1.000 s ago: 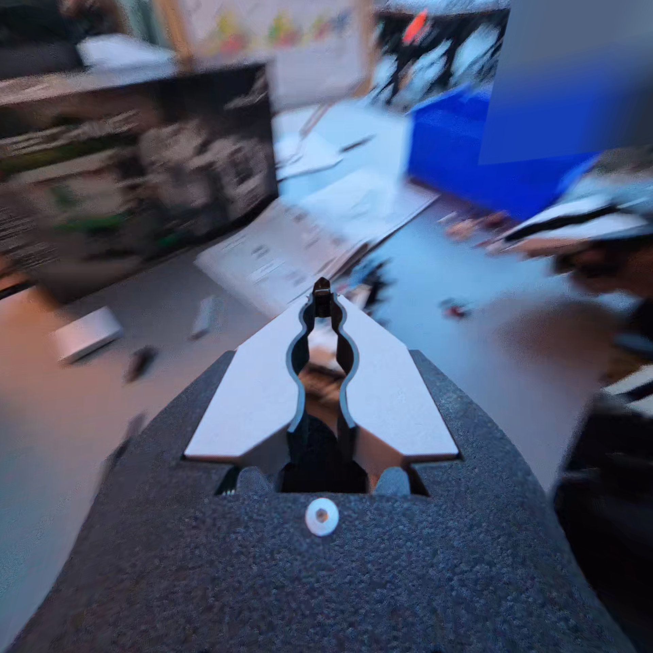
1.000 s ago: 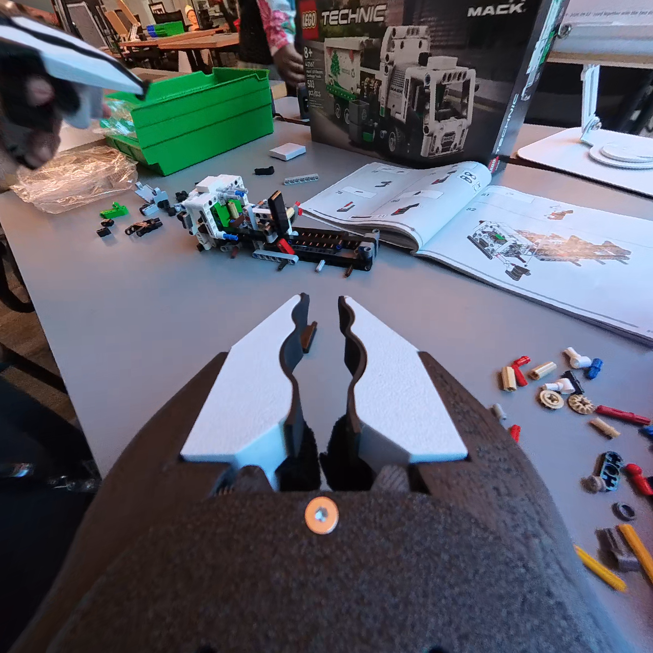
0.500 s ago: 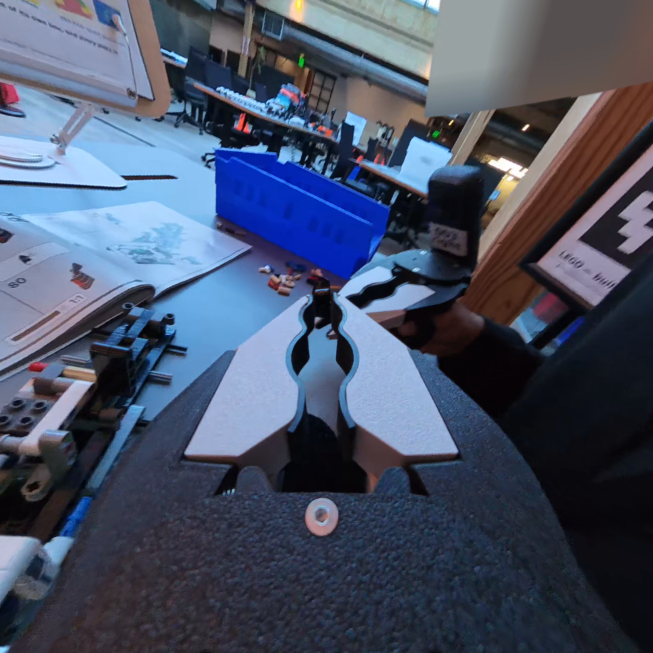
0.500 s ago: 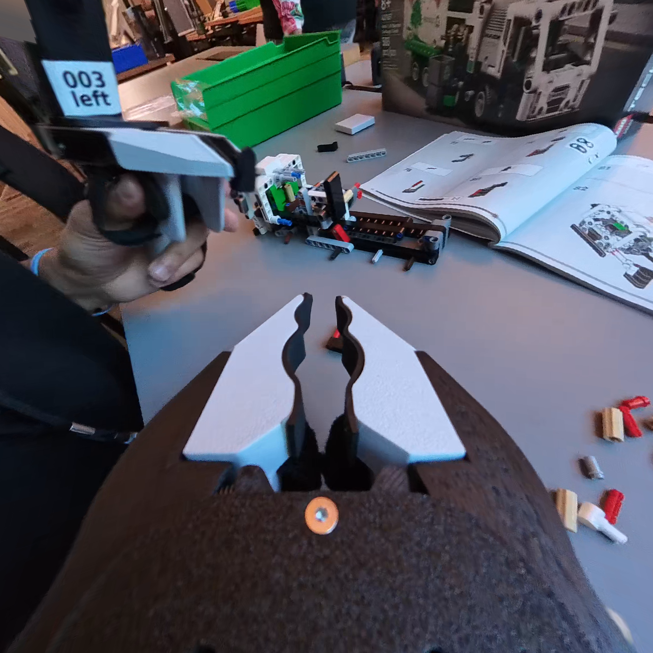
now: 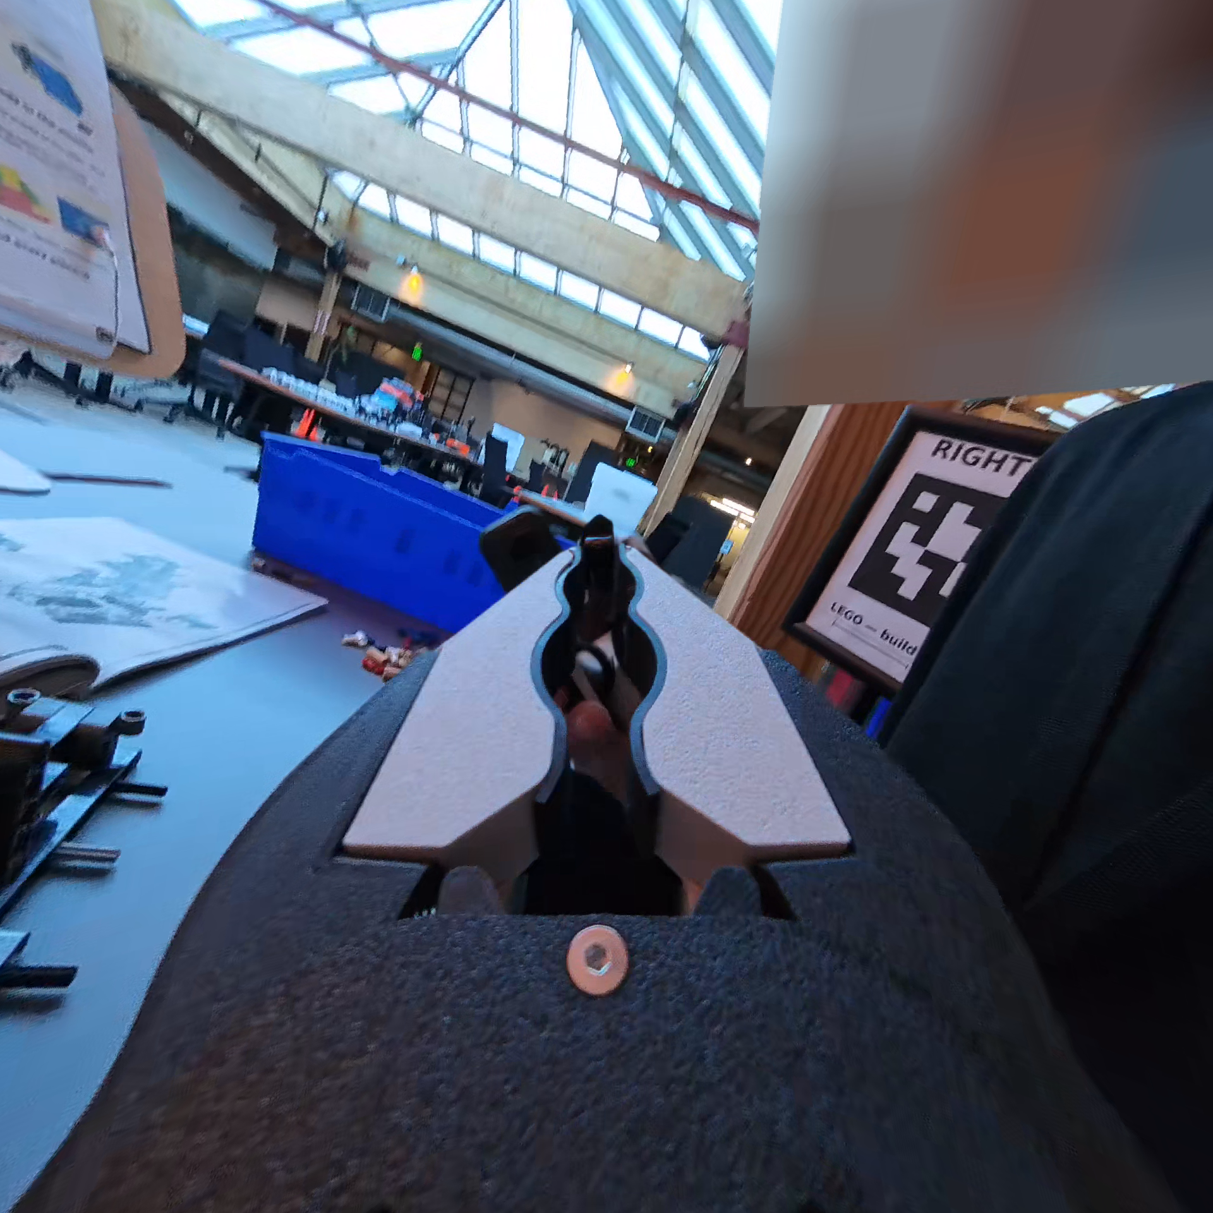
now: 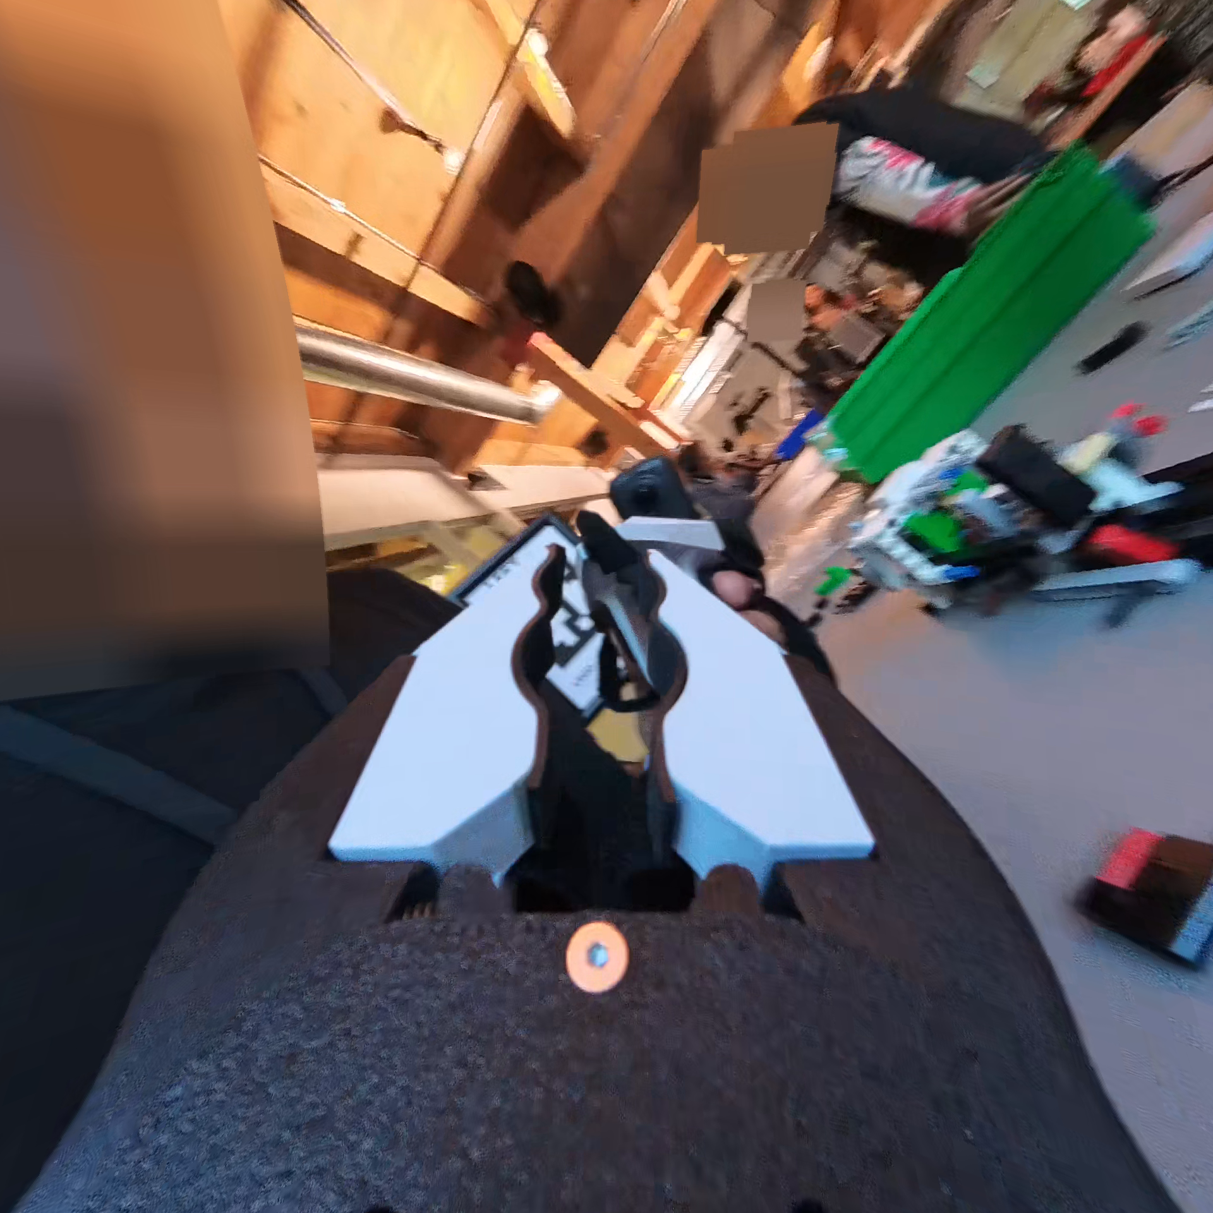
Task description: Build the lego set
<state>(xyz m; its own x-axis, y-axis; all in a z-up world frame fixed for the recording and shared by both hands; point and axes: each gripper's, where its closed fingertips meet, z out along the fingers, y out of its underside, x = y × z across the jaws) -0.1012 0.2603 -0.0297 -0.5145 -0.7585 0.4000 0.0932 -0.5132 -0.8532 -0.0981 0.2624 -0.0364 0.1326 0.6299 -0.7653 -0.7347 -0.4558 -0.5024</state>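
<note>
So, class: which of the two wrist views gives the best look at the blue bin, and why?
The left wrist view. There the blue bin stands sharp on the grey table, its long side wall in full view beyond the open booklet. The right wrist view is motion-blurred and faces the green bin; the blue bin does not show clearly there.

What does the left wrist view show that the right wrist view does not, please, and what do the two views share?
Only the left wrist view shows the blue bin, the open instruction booklet and the skylit ceiling. Only the right wrist view shows the green bin and a red-and-dark piece lying alone on the table. Both show the partly built model, blurred in the right view, and the opposite gripper held close ahead.
</note>
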